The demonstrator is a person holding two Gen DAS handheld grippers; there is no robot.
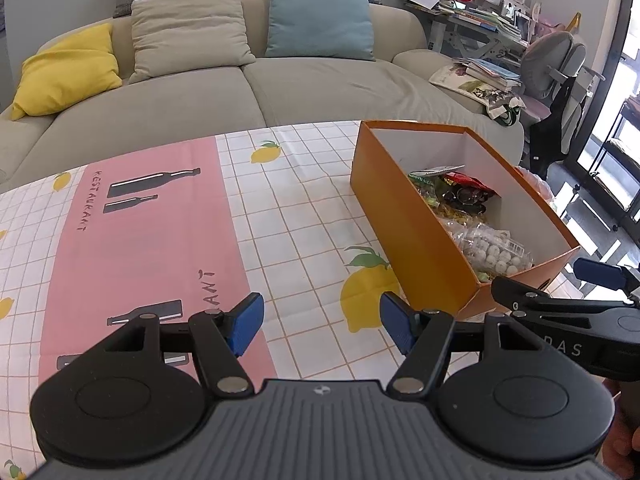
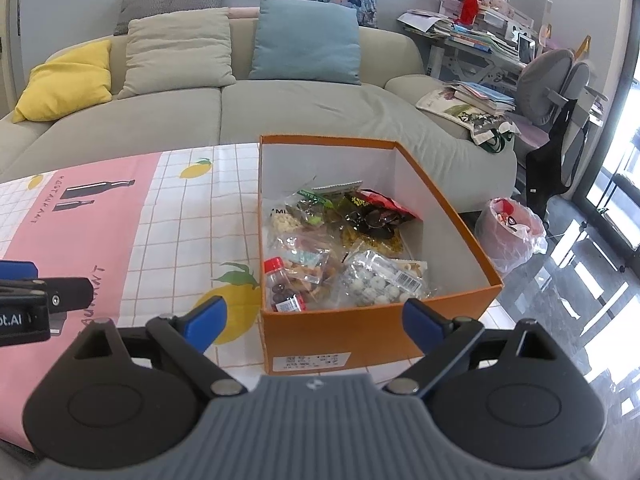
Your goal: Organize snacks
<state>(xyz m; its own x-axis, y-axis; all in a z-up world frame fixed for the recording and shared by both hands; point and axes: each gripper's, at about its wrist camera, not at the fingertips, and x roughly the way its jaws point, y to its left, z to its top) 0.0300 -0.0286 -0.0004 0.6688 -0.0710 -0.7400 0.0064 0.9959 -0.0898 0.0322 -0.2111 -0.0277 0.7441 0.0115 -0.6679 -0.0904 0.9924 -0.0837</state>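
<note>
Orange box (image 2: 340,332), snack bags (image 2: 372,280), red-capped jar (image 2: 282,286) inside

Bright daylight from the right, sharp focus, edges fisheye-bent.

Left wrist view is looking forward and downward over its own black gripper with blue pads (image 1: 322,326), facing the beige fabric sofa (image 1: 256,80), with the open orange cardboard box (image 1: 416,236) lying close at right. Right wrist view is facing the same way from further right, sitting just before that box (image 2: 340,340). Both are sharing the box, the sofa (image 2: 280,108) and the pink-and-white lemon-print tablecloth (image 1: 160,240)
</note>
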